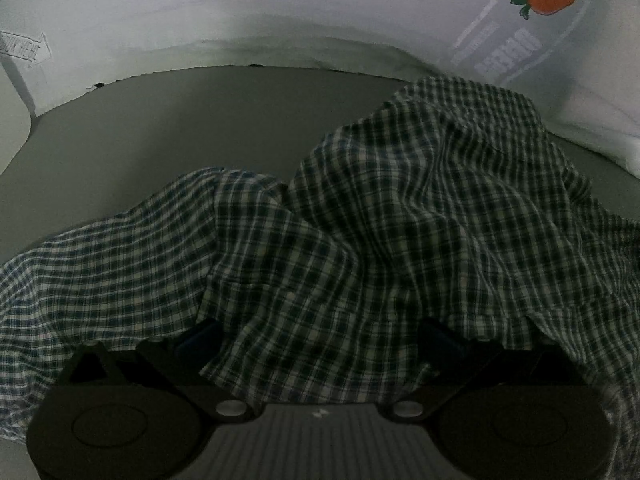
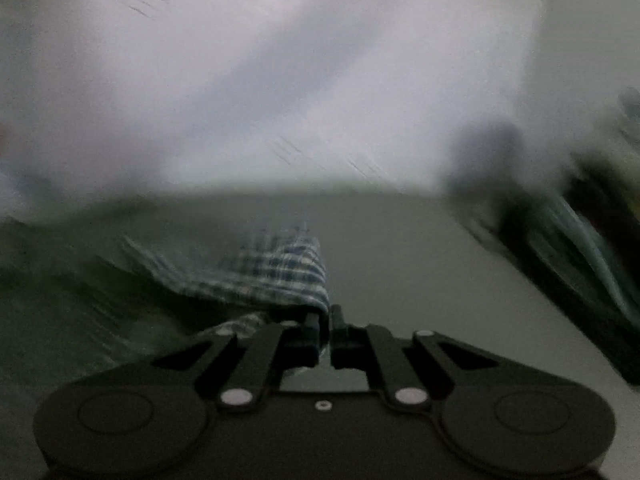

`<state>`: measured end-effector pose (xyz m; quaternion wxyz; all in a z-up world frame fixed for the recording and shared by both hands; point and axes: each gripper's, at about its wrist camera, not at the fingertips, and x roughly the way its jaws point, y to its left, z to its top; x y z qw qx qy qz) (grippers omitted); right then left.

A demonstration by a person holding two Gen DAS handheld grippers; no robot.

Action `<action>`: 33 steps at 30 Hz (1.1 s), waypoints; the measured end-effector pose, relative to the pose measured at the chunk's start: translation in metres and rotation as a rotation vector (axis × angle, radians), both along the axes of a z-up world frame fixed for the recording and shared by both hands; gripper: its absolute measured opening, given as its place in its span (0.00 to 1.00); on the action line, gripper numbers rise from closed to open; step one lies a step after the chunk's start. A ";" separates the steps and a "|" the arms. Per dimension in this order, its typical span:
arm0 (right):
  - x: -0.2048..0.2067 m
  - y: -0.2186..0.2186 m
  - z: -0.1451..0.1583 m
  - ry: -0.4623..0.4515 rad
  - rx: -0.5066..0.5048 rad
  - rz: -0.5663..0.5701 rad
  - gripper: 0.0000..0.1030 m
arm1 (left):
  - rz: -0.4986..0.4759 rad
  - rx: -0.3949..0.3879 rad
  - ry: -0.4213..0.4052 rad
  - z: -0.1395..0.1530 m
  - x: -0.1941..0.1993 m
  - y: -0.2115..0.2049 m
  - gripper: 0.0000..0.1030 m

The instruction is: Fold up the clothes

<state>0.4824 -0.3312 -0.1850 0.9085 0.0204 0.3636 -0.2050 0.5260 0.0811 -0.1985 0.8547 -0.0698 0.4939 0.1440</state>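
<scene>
Checked shirt (image 1: 360, 220) crumpled, right hand-held gripper (image 2: 325, 320) pinching it

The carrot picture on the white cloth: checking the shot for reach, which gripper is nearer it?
Left, judging loosely. The left gripper faces the carrot picture beyond the checked shirt; the right gripper view shows no carrot.

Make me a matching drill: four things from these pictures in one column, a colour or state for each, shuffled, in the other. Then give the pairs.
Things:
1. shirt
2. carrot print
3. right tool
4. left tool

States:
A. orange with green leaves
B. pinched shut on a cloth edge
C. checked, crumpled on the grey surface
D. fingers apart, cloth draped between them

Pairs: 1-C, 2-A, 3-B, 4-D
</scene>
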 end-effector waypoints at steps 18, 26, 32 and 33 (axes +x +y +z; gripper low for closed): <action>0.005 0.009 -0.010 -0.016 -0.021 0.183 0.61 | 0.007 0.007 -0.022 -0.003 -0.005 0.000 1.00; 0.017 -0.007 -0.015 -0.043 -0.109 0.123 0.03 | 0.014 0.004 -0.019 -0.003 -0.002 0.000 1.00; -0.042 -0.062 0.012 -0.163 -0.168 -0.155 0.02 | 0.022 0.005 -0.022 -0.003 -0.002 0.000 1.00; -0.052 -0.074 0.013 -0.160 -0.172 -0.210 0.02 | 0.026 0.007 -0.025 -0.003 -0.002 0.000 1.00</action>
